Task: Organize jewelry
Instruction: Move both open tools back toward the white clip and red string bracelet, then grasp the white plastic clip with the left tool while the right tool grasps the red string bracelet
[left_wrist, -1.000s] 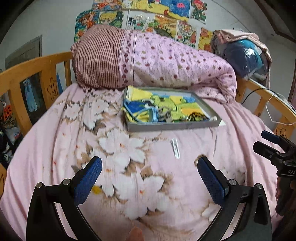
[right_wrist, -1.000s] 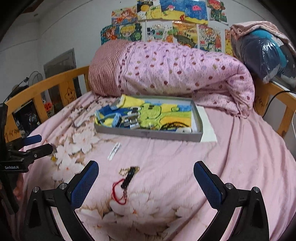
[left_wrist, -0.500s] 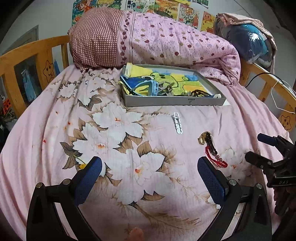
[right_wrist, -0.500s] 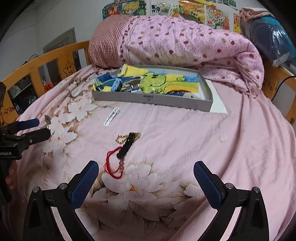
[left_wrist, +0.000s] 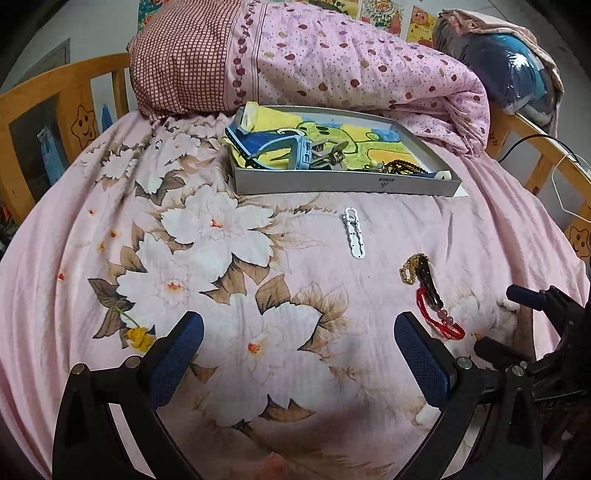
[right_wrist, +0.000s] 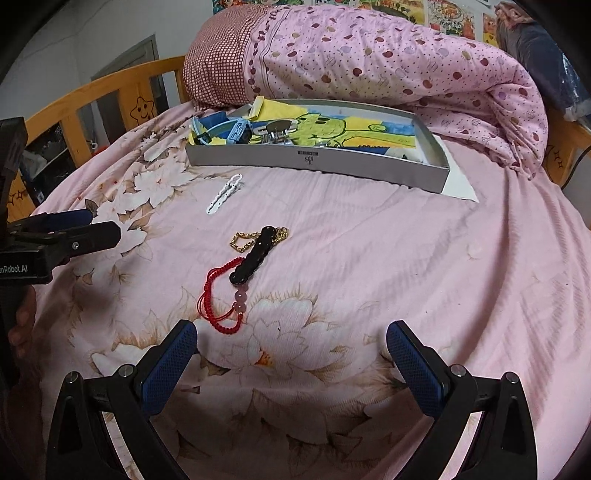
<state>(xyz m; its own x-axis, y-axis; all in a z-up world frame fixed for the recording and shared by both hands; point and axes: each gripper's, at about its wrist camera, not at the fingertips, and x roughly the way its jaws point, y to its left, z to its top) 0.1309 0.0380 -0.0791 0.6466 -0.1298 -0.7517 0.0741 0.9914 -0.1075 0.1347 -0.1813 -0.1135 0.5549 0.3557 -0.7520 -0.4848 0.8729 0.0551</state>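
A grey shallow box (left_wrist: 347, 181) (right_wrist: 317, 162) lies on the pink floral bedsheet and holds a blue watch (left_wrist: 291, 153), a clip and a dark bead bracelet (left_wrist: 402, 168). In front of it a white hair clip (left_wrist: 354, 237) (right_wrist: 224, 193) lies loose. Nearer lie a gold chain (right_wrist: 243, 238), a black bead bracelet (right_wrist: 255, 256) (left_wrist: 428, 280) and a red cord bracelet (right_wrist: 218, 302) (left_wrist: 439, 321) with pink beads. My left gripper (left_wrist: 299, 354) hovers open left of the bracelets. My right gripper (right_wrist: 291, 354) is open, just short of the red cord.
A rolled pink dotted quilt (left_wrist: 332, 66) lies behind the box. Orange wooden bed rails (left_wrist: 48, 110) (right_wrist: 565, 147) run along both sides. A blue bag (left_wrist: 509, 74) sits at the back right. A white paper (right_wrist: 458, 181) pokes out under the box.
Both grippers have dropped lower and tilted toward the bed. The box and the loose jewelry now appear nearer and larger. Nothing on the bed has moved.
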